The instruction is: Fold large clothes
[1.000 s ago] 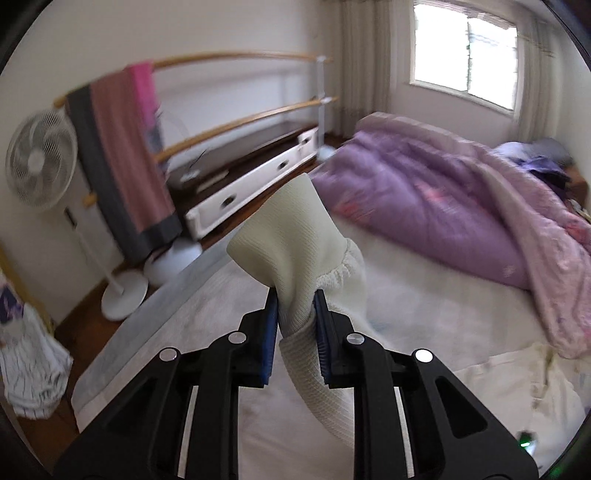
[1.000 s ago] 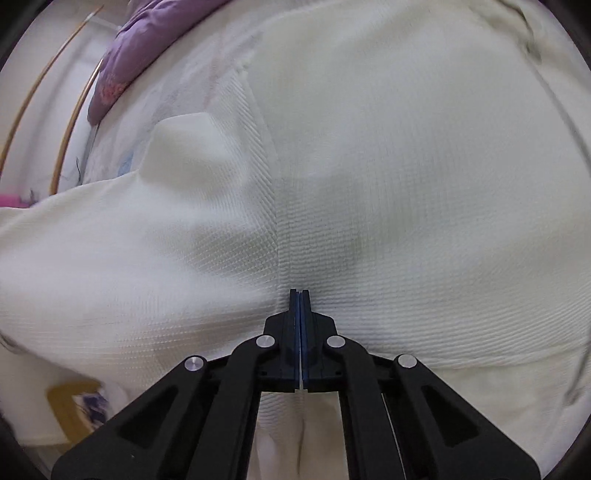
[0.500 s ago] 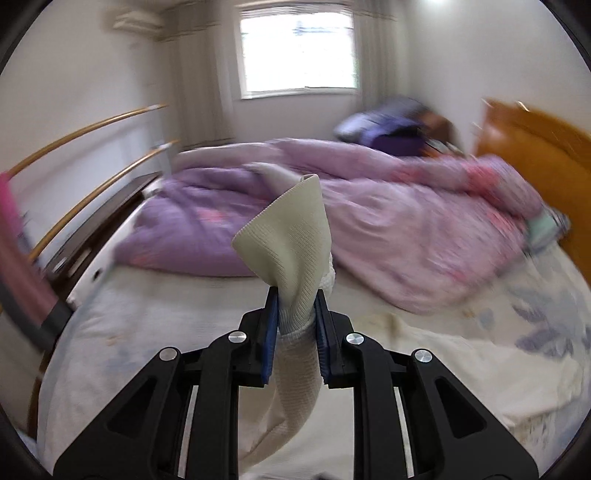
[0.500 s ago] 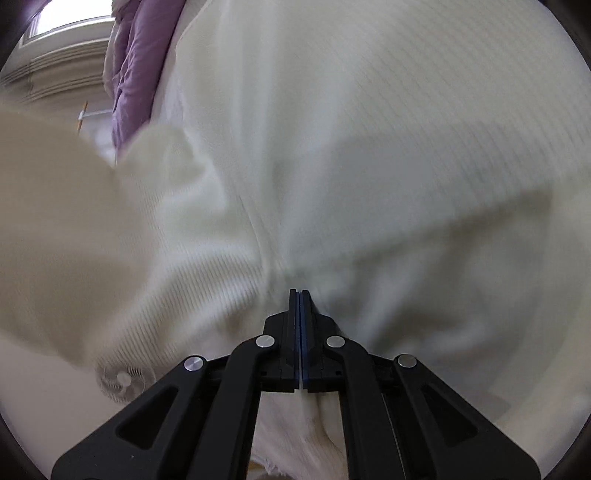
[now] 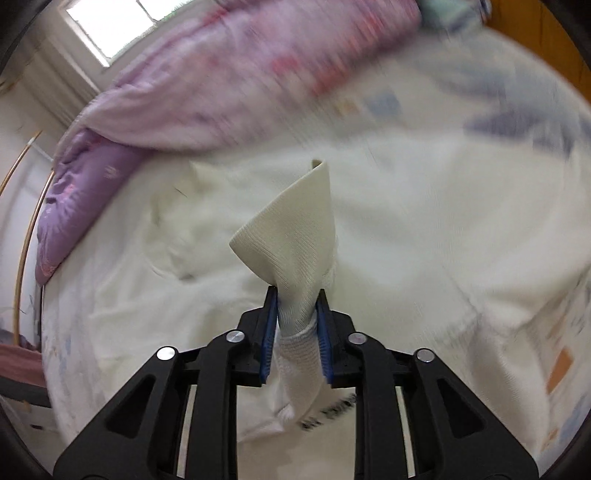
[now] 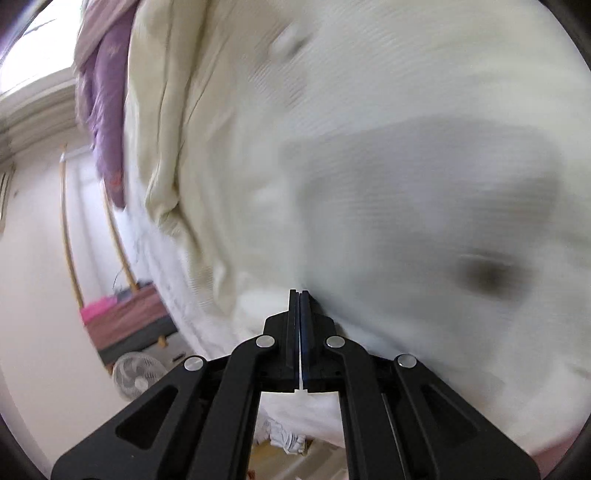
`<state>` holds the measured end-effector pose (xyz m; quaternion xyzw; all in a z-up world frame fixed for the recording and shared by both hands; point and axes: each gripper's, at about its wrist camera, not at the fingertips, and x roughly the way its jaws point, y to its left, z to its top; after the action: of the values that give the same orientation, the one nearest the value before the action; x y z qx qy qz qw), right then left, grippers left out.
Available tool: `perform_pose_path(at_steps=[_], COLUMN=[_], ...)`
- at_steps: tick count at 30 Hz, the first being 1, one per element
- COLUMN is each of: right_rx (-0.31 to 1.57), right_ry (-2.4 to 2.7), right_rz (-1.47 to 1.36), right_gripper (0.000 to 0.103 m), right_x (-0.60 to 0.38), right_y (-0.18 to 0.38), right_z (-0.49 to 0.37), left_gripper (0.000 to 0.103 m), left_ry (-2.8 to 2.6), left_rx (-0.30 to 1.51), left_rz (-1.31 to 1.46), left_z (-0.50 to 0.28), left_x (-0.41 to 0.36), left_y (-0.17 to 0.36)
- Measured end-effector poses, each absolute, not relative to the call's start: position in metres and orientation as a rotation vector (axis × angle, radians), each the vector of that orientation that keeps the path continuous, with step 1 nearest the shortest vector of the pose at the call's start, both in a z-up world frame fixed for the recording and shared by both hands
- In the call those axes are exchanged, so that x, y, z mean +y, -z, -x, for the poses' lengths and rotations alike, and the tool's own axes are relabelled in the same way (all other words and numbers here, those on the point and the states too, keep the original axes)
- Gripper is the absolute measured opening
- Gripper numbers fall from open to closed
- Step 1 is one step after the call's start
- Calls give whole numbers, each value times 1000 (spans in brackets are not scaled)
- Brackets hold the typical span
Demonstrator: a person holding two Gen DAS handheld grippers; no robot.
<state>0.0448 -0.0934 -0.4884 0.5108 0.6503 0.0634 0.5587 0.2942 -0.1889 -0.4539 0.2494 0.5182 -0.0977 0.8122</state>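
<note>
A large cream knit garment (image 5: 424, 229) lies spread over the bed. My left gripper (image 5: 295, 295) points down at it with the ribbed sleeve cuff (image 5: 291, 229) standing up between its blue pads. Its jaws are opening, and the cuff still fills the gap. The sleeve hangs below the fingers. In the right wrist view the same garment (image 6: 406, 147) fills most of the picture, blurred. My right gripper (image 6: 299, 295) is shut, with a thin white edge of the fabric pinched between its pads.
A purple and pink quilt (image 5: 221, 74) is bunched along the far side of the bed, under a window (image 5: 110, 22). The flowered sheet (image 5: 85, 350) shows around the garment. A wooden headboard (image 5: 535, 37) is at top right. A standing fan (image 6: 135, 374) and curved wooden rails (image 6: 70, 236) stand beside the bed.
My left gripper swung across the bed and tipped downward with the cuff, so the garment now lies under it. The right gripper rolled and slid sideways, still pinching the fabric.
</note>
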Motion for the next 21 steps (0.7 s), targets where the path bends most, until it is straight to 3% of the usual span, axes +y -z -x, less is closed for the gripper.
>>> perform_pose_path(at_steps=[3,4,6,7,14,21], right_rx=[1546,1560,1612,1620,1506,1365], right_ry=[-13,17,63,97,157,186], right_rz=[-1179,-1183,-1168,-1132,-906,-807], right_gripper=[4,11,36,54,58,58], right_x=[-137,-149,-173,-186,-257,-282], right_y=[473,471,466,460,416,418], right_z=[-28,-29,-20,-21,-52,-144], left_gripper=[48,49,65,70,77,77], left_ry=[263,273,294,312,306,76], left_rx=[1219,1237,1245,1237,1236,1344], left_rz=[-524,-485,-402,-348,-104,148], left_z=[-281,-279,-276,-275,-288,-283], left_x=[-198,-197,-189,-182,-105,32], left_y=[467,463,446,434,374,389])
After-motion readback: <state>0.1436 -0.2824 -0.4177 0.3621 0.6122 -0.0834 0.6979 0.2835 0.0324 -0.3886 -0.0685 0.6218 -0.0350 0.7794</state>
